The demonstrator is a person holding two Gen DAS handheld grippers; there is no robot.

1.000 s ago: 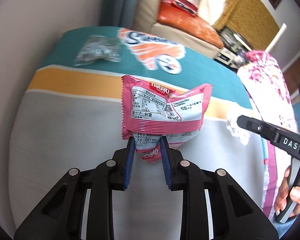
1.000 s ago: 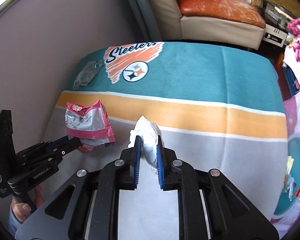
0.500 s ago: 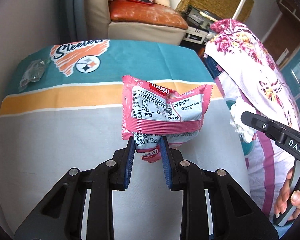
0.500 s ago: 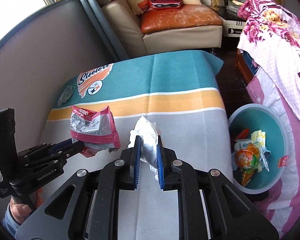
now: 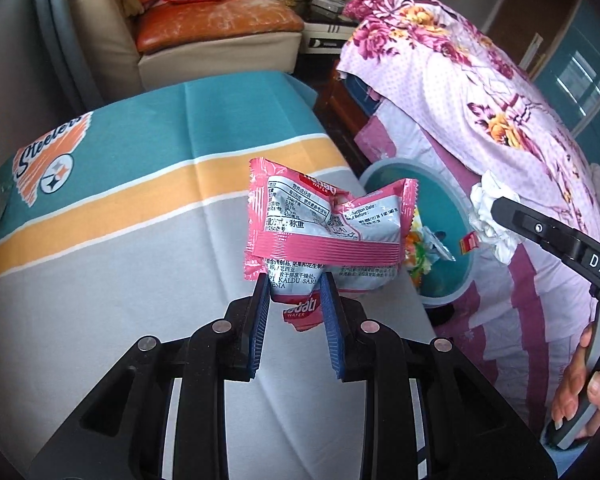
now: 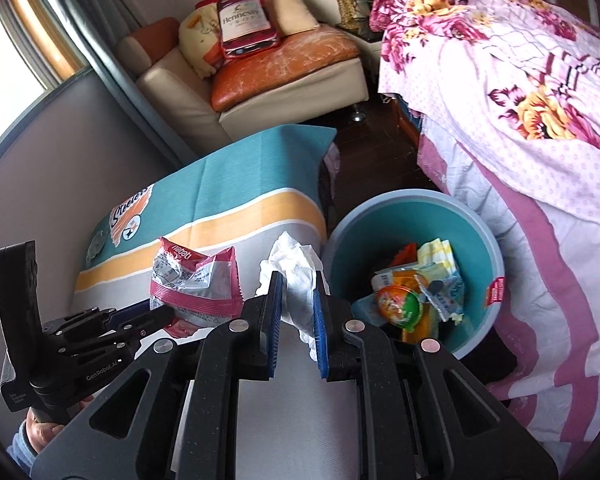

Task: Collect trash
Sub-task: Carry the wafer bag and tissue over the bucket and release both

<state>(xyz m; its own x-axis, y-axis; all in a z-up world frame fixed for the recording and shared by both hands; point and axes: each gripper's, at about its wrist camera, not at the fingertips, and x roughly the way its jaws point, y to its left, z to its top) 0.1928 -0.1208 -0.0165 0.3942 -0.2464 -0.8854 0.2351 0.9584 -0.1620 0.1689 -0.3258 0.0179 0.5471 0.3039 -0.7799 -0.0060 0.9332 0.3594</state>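
L claw point(image 5: 294, 296) grips pink wrapper point(image 5: 324, 228) btwn pads; R claw point(image 6: 298, 300) pinches tissue point(image 6: 296, 276).

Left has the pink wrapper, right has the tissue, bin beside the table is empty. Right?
Not quite: the bin isn't empty. The right wrist view shows wrappers and other trash inside. The rest holds: left gripper is shut on the pink wrapper, right gripper on the tissue.

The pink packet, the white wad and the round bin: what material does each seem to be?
Pink packet: thin glossy plastic film, with crimped edges and a printed label. White wad: soft matte paper tissue, crumpled, though it could be thin cloth. Round bin: apparently smooth moulded plastic, teal inside with a grey rim.
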